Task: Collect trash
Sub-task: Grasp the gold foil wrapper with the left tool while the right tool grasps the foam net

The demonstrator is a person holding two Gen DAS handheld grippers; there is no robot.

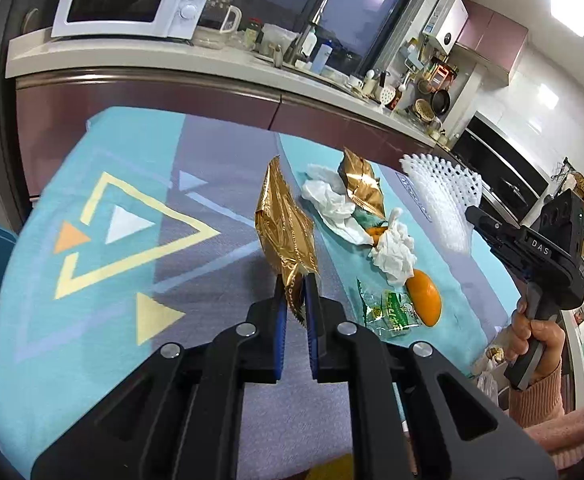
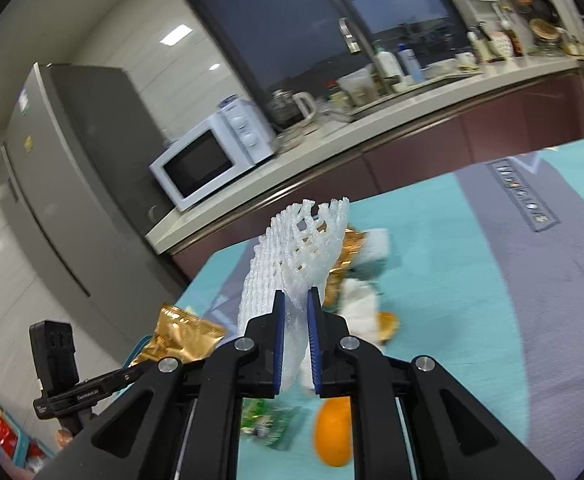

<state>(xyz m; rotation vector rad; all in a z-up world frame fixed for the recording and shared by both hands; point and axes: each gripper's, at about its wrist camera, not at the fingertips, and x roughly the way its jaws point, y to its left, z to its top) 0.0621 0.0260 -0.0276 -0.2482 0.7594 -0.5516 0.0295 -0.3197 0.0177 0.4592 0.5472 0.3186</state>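
Left gripper [image 1: 295, 292]: black plastic frame, two parallel fingers faced with blue ribbed pads [image 1: 279, 320], linkage arms with cut-out slots, four round silver pivot screws [image 1: 246, 329].

Right gripper [image 2: 295, 312]: same build, with blue pads and silver screws. From the left wrist view its black body carries white "DAS" lettering and a grey-and-black handle.

Person's hand [image 1: 532, 344] at the handle; pink ribbed knit sleeve [image 1: 536, 396] with snug cuff.

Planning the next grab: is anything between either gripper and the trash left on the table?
Yes: both are full. The left gripper pinches a gold wrapper; the right gripper pinches white foam netting.
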